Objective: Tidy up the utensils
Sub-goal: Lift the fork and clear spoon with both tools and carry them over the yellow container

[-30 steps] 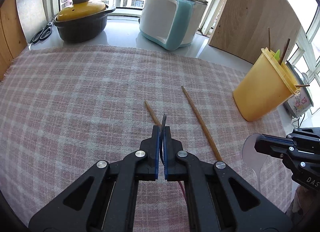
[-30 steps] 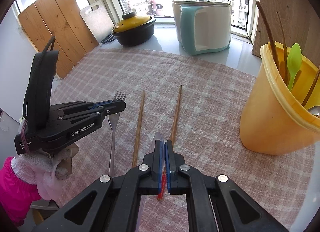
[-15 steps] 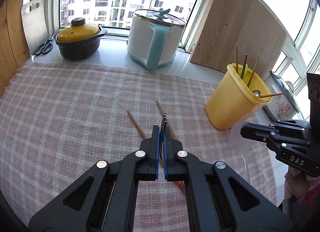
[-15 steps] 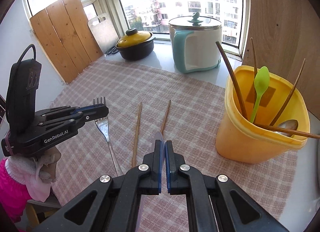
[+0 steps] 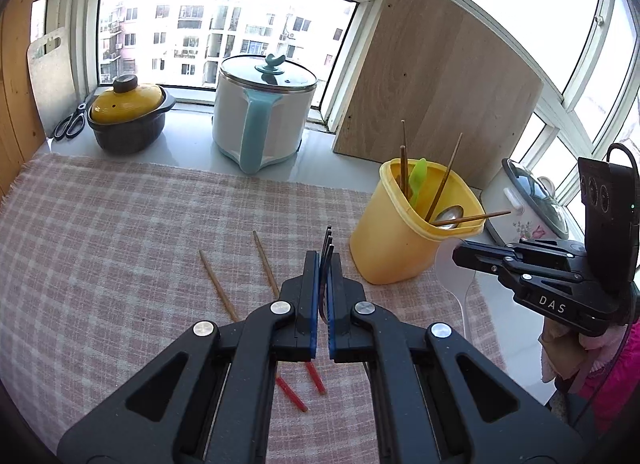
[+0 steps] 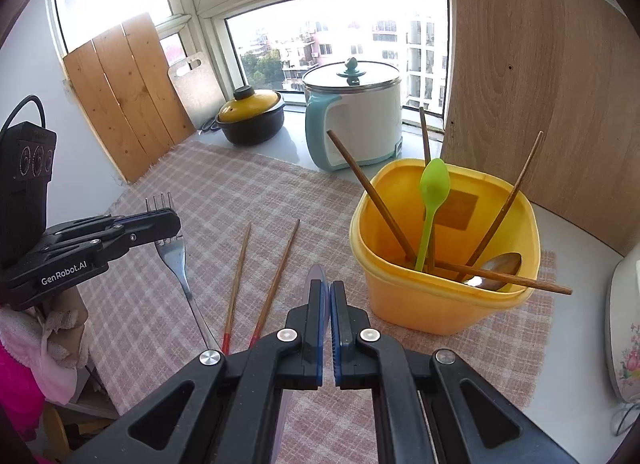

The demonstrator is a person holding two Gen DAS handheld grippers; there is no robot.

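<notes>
My left gripper (image 5: 323,260) is shut on a metal fork (image 5: 328,240), tines up, held above the checked cloth; it also shows in the right wrist view (image 6: 174,252). My right gripper (image 6: 330,292) is shut on a clear plastic spoon (image 6: 316,274), whose bowl and handle show in the left wrist view (image 5: 456,276). A yellow utensil tub (image 6: 440,296) stands just right of both grippers and holds chopsticks, a green spoon (image 6: 432,200) and a metal spoon (image 6: 500,270). Two red-tipped chopsticks (image 6: 256,280) lie on the cloth between the grippers.
A white and teal pot (image 5: 264,120) and a yellow-lidded black pot (image 5: 128,116) stand on the sill behind the cloth (image 5: 100,244). Scissors (image 5: 70,124) lie at the far left. A wooden board (image 5: 436,88) leans behind the tub. A flowered cooker (image 6: 624,328) sits right.
Both grippers have risen and drawn back from the cloth, each with its utensil. The yellow tub now shows from above, and the chopsticks lie lower and farther off.
</notes>
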